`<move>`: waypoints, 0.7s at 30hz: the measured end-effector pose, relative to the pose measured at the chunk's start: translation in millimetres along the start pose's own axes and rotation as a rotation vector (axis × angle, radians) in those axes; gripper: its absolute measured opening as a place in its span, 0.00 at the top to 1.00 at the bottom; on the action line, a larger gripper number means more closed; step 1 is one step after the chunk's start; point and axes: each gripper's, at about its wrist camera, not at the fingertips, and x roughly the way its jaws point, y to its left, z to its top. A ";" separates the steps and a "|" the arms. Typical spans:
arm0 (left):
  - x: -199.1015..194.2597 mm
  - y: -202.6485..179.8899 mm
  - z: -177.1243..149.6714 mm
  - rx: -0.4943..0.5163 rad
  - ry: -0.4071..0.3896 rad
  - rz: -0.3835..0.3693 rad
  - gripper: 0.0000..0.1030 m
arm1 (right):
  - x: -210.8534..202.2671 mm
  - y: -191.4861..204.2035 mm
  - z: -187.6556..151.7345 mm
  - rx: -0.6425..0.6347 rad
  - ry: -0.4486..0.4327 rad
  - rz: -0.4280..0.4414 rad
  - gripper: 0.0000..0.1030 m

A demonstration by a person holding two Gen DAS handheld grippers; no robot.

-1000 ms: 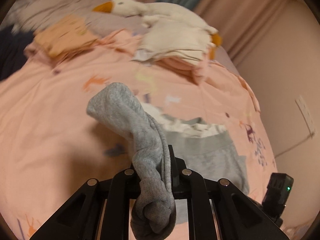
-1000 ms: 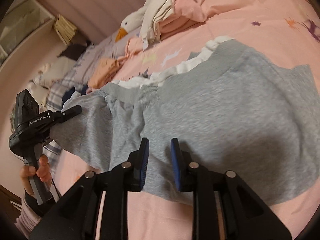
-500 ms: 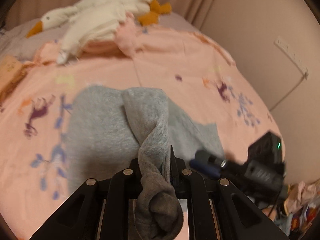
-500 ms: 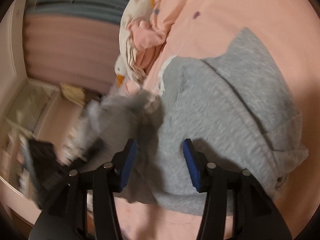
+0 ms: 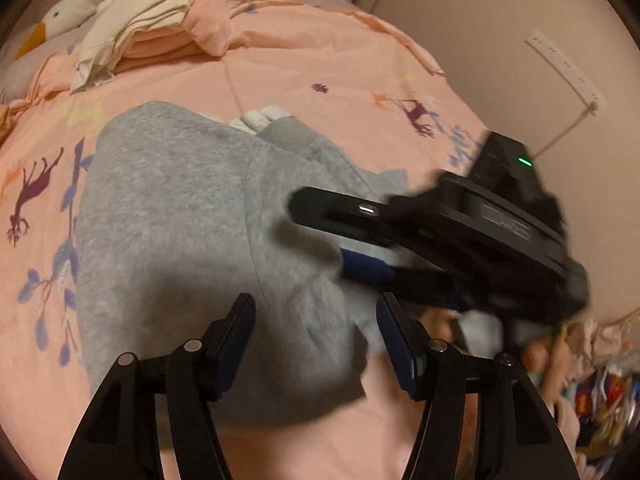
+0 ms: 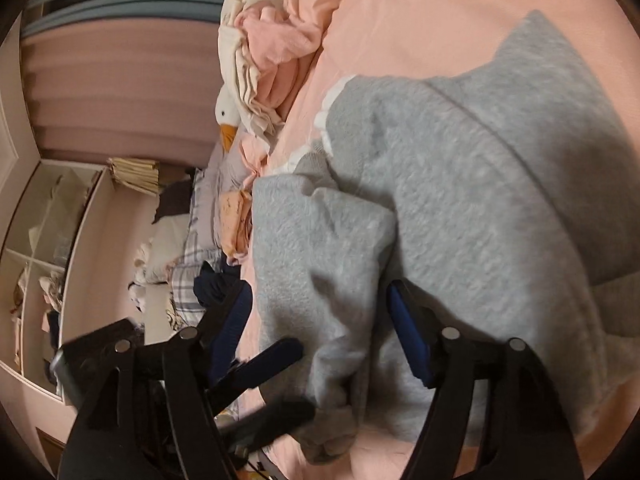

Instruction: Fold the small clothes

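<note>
- both grippers are seen wide open and empty: left gripper (image 5: pixel 316 336), right gripper (image 6: pixel 320 332).
- grey garment (image 5: pixel 168 216) is spread on the pink bed (image 5: pixel 320 60), a sleeve (image 6: pixel 320 264) laid over its body.
- the loose sleeve could be snagged by either gripper and the fold undone.
- shelves (image 6: pixel 44 248) are shown only in the right view; a wall strip (image 5: pixel 564 68) only in the left.

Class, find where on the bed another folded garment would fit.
Bare pink bedspread lies between the grey sweatshirt and the goose toy's clothes pile, and toward the wall. It is crowded beside the sweatshirt, where both open grippers work.
</note>
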 end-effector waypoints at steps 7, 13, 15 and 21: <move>-37.6 41.4 -29.1 -0.121 -0.049 0.000 0.40 | 19.1 8.2 1.8 -0.066 0.067 -0.090 0.36; -52.4 81.3 -52.5 -0.244 -0.061 0.002 0.40 | 37.0 28.2 -5.4 -0.179 0.101 -0.130 0.55; -53.4 87.2 -57.0 -0.267 -0.057 0.012 0.40 | 50.5 25.0 -3.1 -0.173 0.131 -0.173 0.54; -56.2 104.1 -68.1 -0.332 -0.054 0.006 0.40 | 54.5 31.0 2.6 -0.263 0.079 -0.255 0.86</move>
